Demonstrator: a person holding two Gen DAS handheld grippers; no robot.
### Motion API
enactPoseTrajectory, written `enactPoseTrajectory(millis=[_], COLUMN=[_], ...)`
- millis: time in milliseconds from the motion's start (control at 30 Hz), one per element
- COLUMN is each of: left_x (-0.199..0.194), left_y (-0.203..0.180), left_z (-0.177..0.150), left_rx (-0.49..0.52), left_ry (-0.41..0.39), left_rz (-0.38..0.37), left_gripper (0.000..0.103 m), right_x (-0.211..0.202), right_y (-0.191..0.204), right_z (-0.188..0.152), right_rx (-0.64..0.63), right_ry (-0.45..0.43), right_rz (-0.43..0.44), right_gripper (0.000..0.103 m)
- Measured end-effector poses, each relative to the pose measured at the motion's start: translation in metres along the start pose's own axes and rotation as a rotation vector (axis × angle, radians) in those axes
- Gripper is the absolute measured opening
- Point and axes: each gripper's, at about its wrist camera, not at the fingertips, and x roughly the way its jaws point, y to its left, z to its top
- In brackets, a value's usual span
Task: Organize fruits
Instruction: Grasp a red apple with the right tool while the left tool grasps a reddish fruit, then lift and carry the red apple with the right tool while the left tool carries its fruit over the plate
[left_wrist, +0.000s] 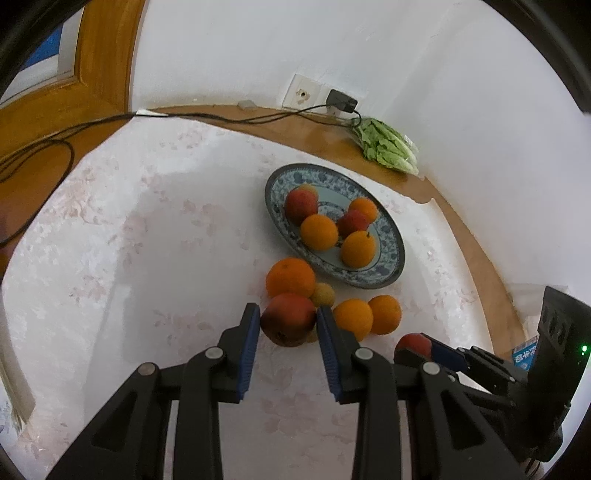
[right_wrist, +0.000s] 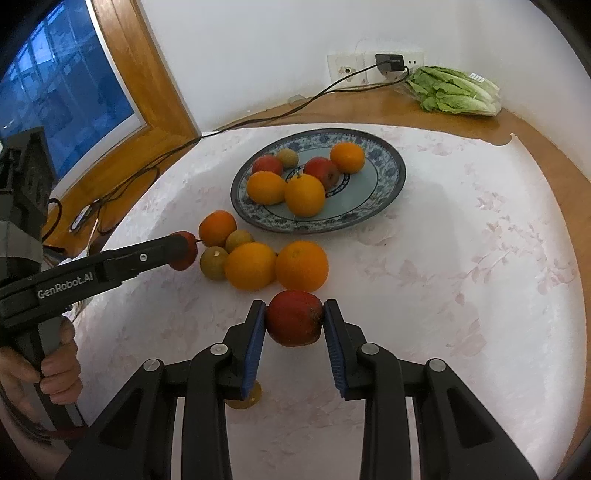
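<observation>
White wall behind; round wooden surface (right_wrist: 524, 140) covered by pale floral tablecloth (right_wrist: 461, 240). Wood-framed window at upper left of right wrist view.

Blue-and-white patterned ceramic plate (right_wrist: 384, 199) above centre of frame, on cloth. On plate: three oranges, two red apples, one small yellow-brown round fruit at back.

Loose fruit on cloth below-left of plate, clustered and touching: large orange (right_wrist: 302, 265), second orange (right_wrist: 250, 266), smaller orange (right_wrist: 217, 228) further back, two small yellow-brown round fruits (right_wrist: 213, 263) between them.

Left tool (left_wrist: 289, 320): blue-padded fingers clenched on red apple with dark blemished base (left_wrist: 288, 319), pads pressing both sides. Apple at lower centre of left wrist view, just below the loose oranges. Same tool visible in right wrist view entering from left, held by a hand (right_wrist: 55, 365) at lower left.

Right tool (right_wrist: 294, 317): clenched on dark red apple (right_wrist: 294, 317), pads touching both sides. Apple at centre of frame, just below large orange; contact with cloth not discernible. Small yellow-brown fruit partly hidden beneath left finger.

Bagged green lettuce (right_wrist: 454, 90) at upper right on bare wood against wall. Black charger (right_wrist: 388, 62) in wall socket, cable trailing left across surface.
</observation>
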Motion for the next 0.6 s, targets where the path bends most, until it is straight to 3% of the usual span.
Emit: enactPoseTrajectory(millis=[600], left_x=[0.005], left_y=[-0.027], left_z=[0.026], left_rx=[0.072], left_ry=[-0.028], left_rz=[0.012], left_gripper=[0.033], right_x=[-0.015], right_y=[-0.008], right_z=[0.026], right_rx=[-0.020], right_ry=[-0.052], right_rz=[-0.041], right_gripper=[0.033])
